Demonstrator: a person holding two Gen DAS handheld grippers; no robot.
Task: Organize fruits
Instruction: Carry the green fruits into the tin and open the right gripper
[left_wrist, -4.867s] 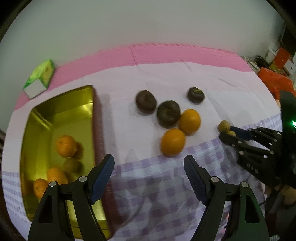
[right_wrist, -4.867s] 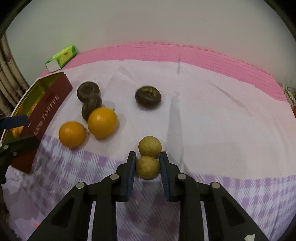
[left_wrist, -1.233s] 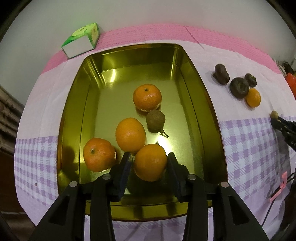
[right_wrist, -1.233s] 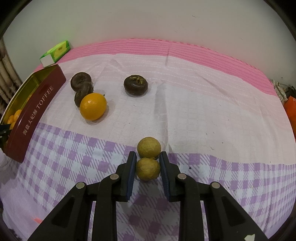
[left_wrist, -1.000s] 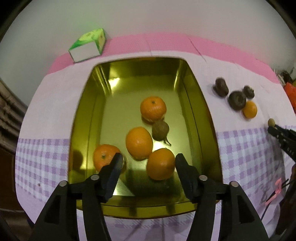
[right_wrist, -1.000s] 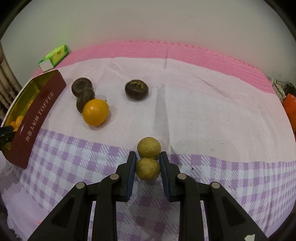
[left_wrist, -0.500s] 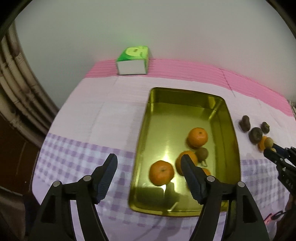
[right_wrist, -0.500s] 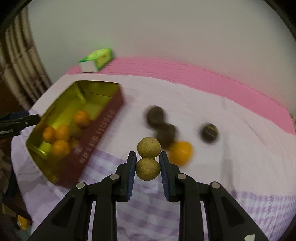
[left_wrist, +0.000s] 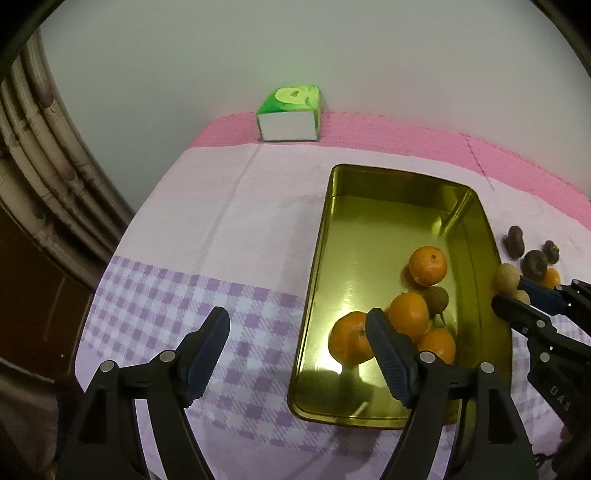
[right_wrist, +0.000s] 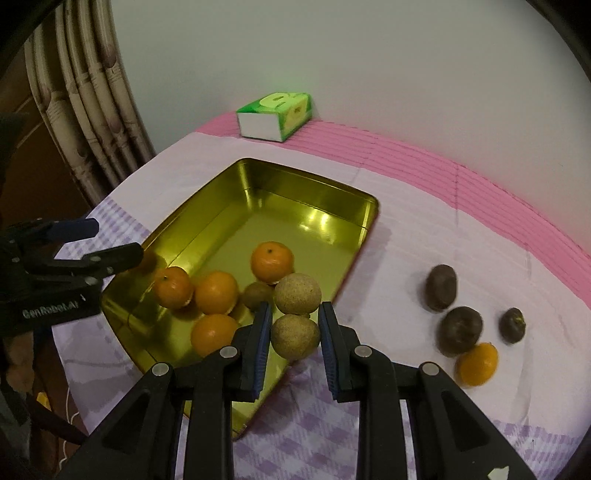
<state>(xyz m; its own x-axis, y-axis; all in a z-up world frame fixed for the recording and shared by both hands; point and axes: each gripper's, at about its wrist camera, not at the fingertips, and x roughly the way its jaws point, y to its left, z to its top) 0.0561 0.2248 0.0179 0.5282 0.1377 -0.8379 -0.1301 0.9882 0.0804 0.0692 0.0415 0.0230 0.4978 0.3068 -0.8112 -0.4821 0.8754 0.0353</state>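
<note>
The right gripper (right_wrist: 294, 334) fingers are squeezing the lower of two joined brown fruits (right_wrist: 295, 336), over the gold tin (right_wrist: 207, 225). The left gripper (left_wrist: 295, 354) fingers have just been opening, holding nothing. Next: letting go into the tin.

The left gripper (left_wrist: 295, 343) has let go of the orange (left_wrist: 437, 345) it carried into the gold tin (left_wrist: 314, 280); its fingers have just been opening, now empty, and it has drawn back left of the tin. The right gripper (right_wrist: 295, 334), clamped on the pair of tan fruits (right_wrist: 295, 314), has swung from the checked cloth to the tin's near right edge.
</note>
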